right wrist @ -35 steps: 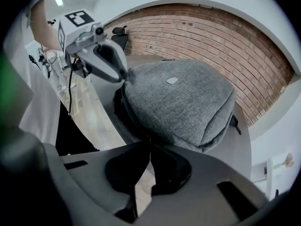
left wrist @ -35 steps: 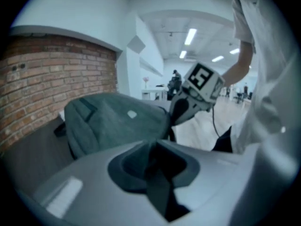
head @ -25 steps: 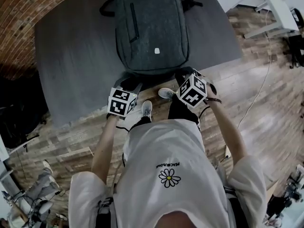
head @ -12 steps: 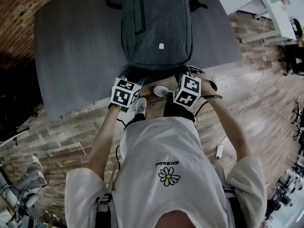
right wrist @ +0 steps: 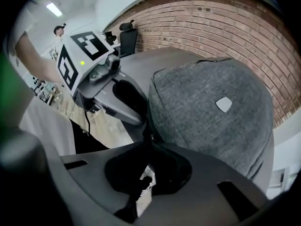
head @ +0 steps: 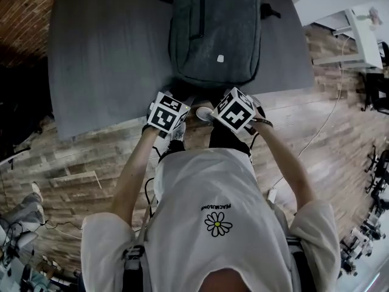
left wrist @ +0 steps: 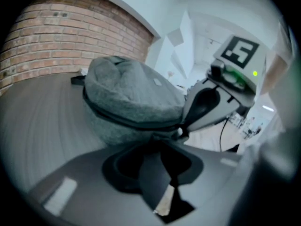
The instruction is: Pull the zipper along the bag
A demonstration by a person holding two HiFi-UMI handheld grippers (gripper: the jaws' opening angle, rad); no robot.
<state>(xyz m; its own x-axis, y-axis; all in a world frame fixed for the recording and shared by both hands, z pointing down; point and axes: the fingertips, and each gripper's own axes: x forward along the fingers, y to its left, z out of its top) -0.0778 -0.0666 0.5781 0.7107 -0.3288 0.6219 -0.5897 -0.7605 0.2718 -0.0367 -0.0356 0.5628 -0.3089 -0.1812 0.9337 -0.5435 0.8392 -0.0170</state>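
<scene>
The bag (head: 216,32) lies flat just ahead of both my tongs. Its near end is at their tips and its grey bulk runs away from them. Its zip (left wrist: 120,117) shows as a dark line round that near end, passing in front of my left tongs and across to the tip of my right ones.

My right tongs (right wrist: 150,144) are pressed together at the bag's near corner, pinching the small pull (right wrist: 152,136) that sits on that line.

My left tongs (left wrist: 160,142) sit close beside them on their left, aimed at the same end of the bag, and the two pairs do not touch. The left jaws stand wider and have just been closing. A dark strap (left wrist: 153,173) from the bag runs between them, and they pinch it.

The table (head: 103,59) under the bag spreads ahead of both tongs and far out to the left of my left ones. Its near edge runs just below the tips. Behind and beneath the tongs is plank floor (head: 91,157). Beyond the table, off to the left of my left tongs, stands a brick wall (left wrist: 51,41).
</scene>
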